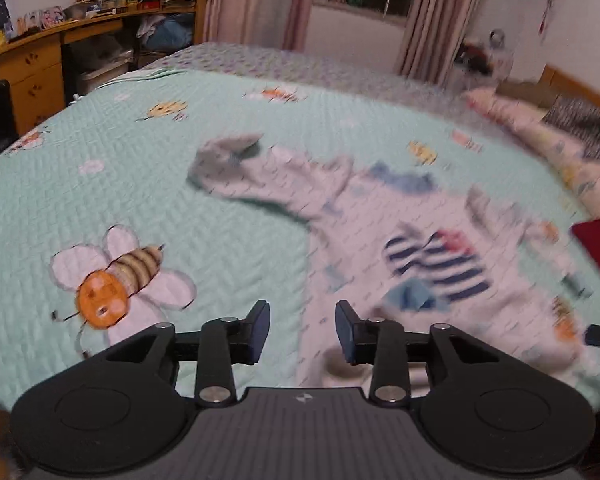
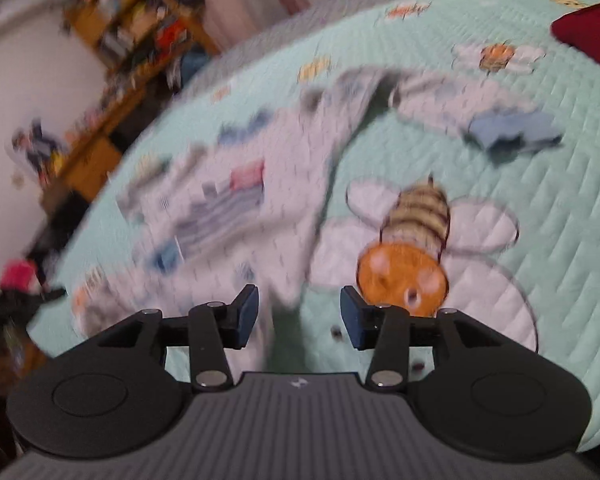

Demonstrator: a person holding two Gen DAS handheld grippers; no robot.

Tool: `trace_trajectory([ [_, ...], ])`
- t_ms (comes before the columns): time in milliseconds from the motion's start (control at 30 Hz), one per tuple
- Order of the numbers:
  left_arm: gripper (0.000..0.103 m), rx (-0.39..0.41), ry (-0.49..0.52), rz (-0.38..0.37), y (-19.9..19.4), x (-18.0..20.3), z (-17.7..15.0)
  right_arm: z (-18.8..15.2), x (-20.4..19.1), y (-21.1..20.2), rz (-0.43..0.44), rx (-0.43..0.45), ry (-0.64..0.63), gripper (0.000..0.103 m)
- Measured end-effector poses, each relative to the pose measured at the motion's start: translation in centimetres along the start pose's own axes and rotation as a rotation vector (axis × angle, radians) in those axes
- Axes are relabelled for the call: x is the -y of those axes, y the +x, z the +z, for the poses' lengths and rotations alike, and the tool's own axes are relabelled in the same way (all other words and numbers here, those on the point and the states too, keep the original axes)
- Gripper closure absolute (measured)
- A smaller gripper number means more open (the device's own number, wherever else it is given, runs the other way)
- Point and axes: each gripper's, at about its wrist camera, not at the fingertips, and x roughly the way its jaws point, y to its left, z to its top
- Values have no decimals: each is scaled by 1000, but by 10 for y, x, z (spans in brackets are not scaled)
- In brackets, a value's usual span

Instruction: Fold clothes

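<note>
- Pale mint quilted fabric fills both my views: the bedspread (image 1: pixel 228 216), printed with bees and white flowers, covers the bed.
- On it lies the garment (image 1: pixel 364 240), a small white printed piece with a navy-striped patch on the chest and blue trim. It is spread out flat, one sleeve reaching away toward the far left in the left wrist view.
- Motion blur smears the garment in both views; I cannot make out its small print, nor whether the blue bits are cuffs or patches.
- My left gripper (image 1: pixel 302 330) hovers over the garment's near edge, its jaws apart with nothing between them. I cannot tell whether the fingers touch the cloth.
- My right gripper (image 2: pixel 299 316) is likewise spread wide and empty, just over the garment's hem (image 2: pixel 276 272), beside a large printed bee (image 2: pixel 408 256).
- A dark red cloth (image 1: pixel 598 246) is cut off at the right edge of the left view and at the top right corner of the right view, so its full shape is hidden.
- A rolled patterned blanket (image 1: pixel 540 140) lies along the bed's far right side, blurred.
- The wooden desk (image 1: pixel 32 68) and the shelves above it are cluttered; no writing there is readable.
- The only mark I can see is a small pale logo on each gripper body, too small to read.
</note>
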Motion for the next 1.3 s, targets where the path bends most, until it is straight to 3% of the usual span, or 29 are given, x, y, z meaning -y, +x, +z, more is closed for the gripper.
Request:
trace_trajectory([
  [200, 61, 11, 89, -61, 41, 48, 24, 21, -33, 26, 114, 55, -19, 56],
  [300, 61, -92, 112, -46, 88, 67, 20, 20, -56, 56, 158, 37, -36, 60],
  [400, 58, -259, 153, 23, 127, 73, -7, 3, -65, 94, 146, -92, -51, 64],
  [433, 57, -275, 138, 30, 131, 68, -16, -2, -64, 95, 135, -105, -62, 64],
  [500, 56, -248, 124, 11, 120, 60, -22, -11, -61, 97, 113, -130, -84, 71],
  [600, 56, -238, 93, -15, 109, 49, -23, -25, -58, 100, 80, -168, -118, 71],
  [667, 55, -227, 75, -14, 105, 45, -18, -20, -52, 96, 107, -176, -73, 71],
  [833, 53, -143, 78, -32, 88, 53, -2, -9, -32, 84, 150, -120, 63, 70],
  [967, 39, -77, 82, -30, 80, 64, 8, 3, -20, 72, 113, -26, 119, 65],
  [1100, 36, -45, 36, -7, 87, 63, 16, 24, -32, 69, 2, 52, -48, 52],
  [1167, 35, -26, 1, 11, 92, 61, 23, 34, -47, 76, -53, 81, -212, 52],
  [1300, 27, 10, -67, 47, 102, 57, 38, 57, -77, 110, -73, 100, -460, 52],
])
